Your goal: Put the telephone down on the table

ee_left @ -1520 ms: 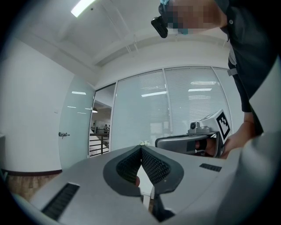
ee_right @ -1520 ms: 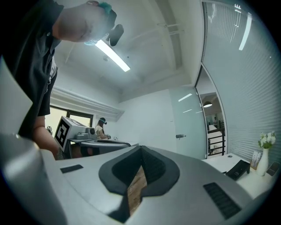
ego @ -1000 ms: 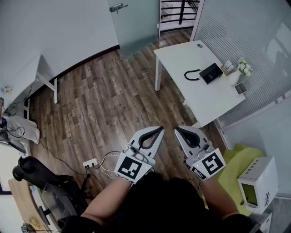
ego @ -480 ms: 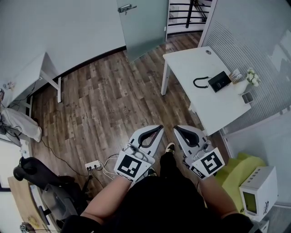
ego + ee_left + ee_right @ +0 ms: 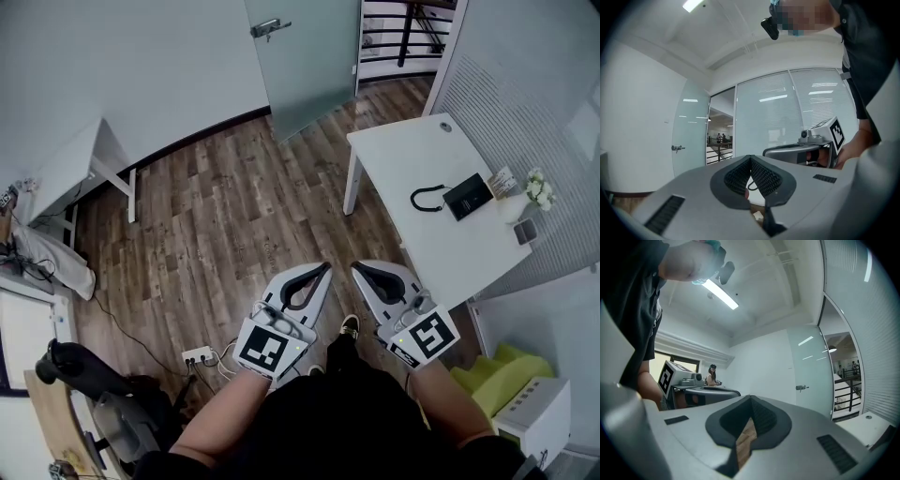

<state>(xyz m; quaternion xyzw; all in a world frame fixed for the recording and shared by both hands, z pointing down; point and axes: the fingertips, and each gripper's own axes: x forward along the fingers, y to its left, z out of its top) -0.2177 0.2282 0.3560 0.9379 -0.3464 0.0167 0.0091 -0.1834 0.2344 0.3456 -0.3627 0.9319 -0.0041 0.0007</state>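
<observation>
**Both grippers clenched and empty, telephone lying on the white table**

The left gripper (image 5: 322, 268) and the right gripper (image 5: 357, 270) are held side by side, low in the head view, above a floor (image 5: 216, 211) of brown wood planks with visible grain. Each is a smooth, pale grey shell that tapers to a rounded nose lined with black, and each carries a white cube printed with a black square marker at the back. In the left gripper view the black pads are finely ribbed and meet at the tips, with nothing between them. The right gripper view shows the same: dark pads pressed together at the tips, and only a narrow wedge of the plank floor showing through lower down.

The telephone (image 5: 467, 197) is well apart from both grippers, up and to the right. It is a flat, black, rectangular base resting on the table (image 5: 412, 150), a matte white rectangular top on white legs. A black curved piece (image 5: 427, 199), either handset or cord, lies on the tabletop just beside the base. Near the table's far edge stands a small white vase of pale flowers (image 5: 535, 190).

Beyond the table is a frosted glass door (image 5: 305, 52) with a metal lever handle. A white power strip (image 5: 199, 356) lies on the floor near the left gripper.
</observation>
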